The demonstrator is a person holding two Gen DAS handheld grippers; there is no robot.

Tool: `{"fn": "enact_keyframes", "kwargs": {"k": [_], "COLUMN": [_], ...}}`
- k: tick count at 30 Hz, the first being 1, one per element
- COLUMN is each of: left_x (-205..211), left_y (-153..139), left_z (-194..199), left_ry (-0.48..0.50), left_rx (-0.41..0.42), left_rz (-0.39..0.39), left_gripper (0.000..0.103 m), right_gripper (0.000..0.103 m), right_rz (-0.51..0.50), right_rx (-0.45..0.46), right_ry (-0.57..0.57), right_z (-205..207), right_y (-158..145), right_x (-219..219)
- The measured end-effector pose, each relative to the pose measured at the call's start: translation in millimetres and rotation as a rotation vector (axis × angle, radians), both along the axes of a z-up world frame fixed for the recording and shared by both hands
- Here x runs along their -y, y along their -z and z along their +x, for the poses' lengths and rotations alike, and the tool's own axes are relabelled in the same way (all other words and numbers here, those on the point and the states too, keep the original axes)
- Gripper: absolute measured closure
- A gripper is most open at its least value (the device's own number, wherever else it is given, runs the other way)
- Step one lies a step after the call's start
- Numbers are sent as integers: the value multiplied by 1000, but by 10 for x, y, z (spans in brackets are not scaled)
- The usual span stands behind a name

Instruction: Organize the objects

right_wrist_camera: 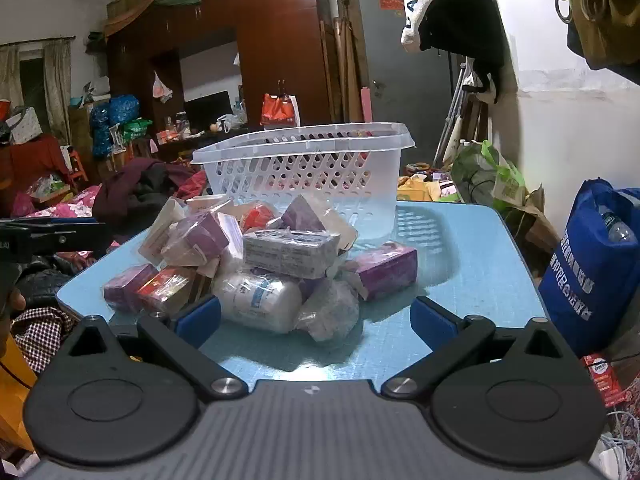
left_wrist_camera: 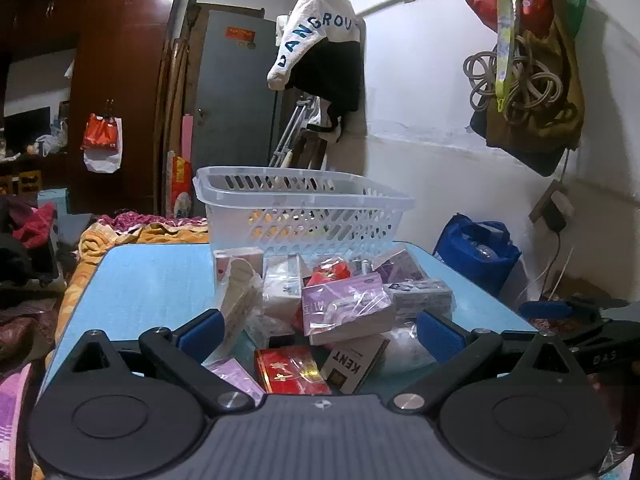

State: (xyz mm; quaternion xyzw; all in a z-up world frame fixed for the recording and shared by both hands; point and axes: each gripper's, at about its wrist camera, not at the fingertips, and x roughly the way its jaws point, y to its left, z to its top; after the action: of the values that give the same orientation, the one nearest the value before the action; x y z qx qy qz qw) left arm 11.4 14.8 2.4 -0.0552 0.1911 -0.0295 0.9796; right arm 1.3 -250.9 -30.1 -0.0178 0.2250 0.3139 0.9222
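Both grippers released, nothing between the pads: our left gripper (left_wrist_camera: 320,334) has jaws spread wide over the near edge of the pile (left_wrist_camera: 328,304), our right gripper (right_wrist_camera: 316,318) likewise spread, hovering short of the pile from its own side. The pile sits mid-table (left_wrist_camera: 152,280), touching the front of the basket (left_wrist_camera: 304,208), which stands upright at the table's far edge and looks mostly empty through its slots. We read the task as boxes going into the basket, none moved yet as far as we can tell. Key relation: from the left gripper the nearest pieces are the red box (left_wrist_camera: 292,372) and the KENT box (left_wrist_camera: 352,364), both lying flat right below and between the fingers. The KENT box's long axis runs away from us, tilted slightly right, so a grab across its short side looks natural. From the right gripper the white bottle (right_wrist_camera: 256,300) is closest, dead ahead and slightly left of centre, lying on its side with its long axis across the view, left to right, wrapped in plastic. That axis is parallel to the jaw spread, so we'd judge a wrist roll or an end grab is needed. The purple box (right_wrist_camera: 384,272) lies right of it, long axis also roughly crosswise. Left is nearer its target than right. The basket is beyond the pile for both hands.
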Motion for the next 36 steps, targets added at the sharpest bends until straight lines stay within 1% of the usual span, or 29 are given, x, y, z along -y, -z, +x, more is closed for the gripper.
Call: {"fn": "enact_keyframes", "kwargs": {"k": [9, 36], "left_x": [21, 17], "left_y": [-9, 41], "left_z": [-27, -17], "left_ry": [-9, -6], "left_rx": [2, -8], "left_rz": [7, -10], "left_gripper": [0, 0], "right_gripper": [0, 0], "right_rz": [0, 0], "right_rx": [10, 14], "right_ry": [-9, -10], "right_z": [-12, -10], "right_y": [-26, -37], "right_x": [6, 8]}}
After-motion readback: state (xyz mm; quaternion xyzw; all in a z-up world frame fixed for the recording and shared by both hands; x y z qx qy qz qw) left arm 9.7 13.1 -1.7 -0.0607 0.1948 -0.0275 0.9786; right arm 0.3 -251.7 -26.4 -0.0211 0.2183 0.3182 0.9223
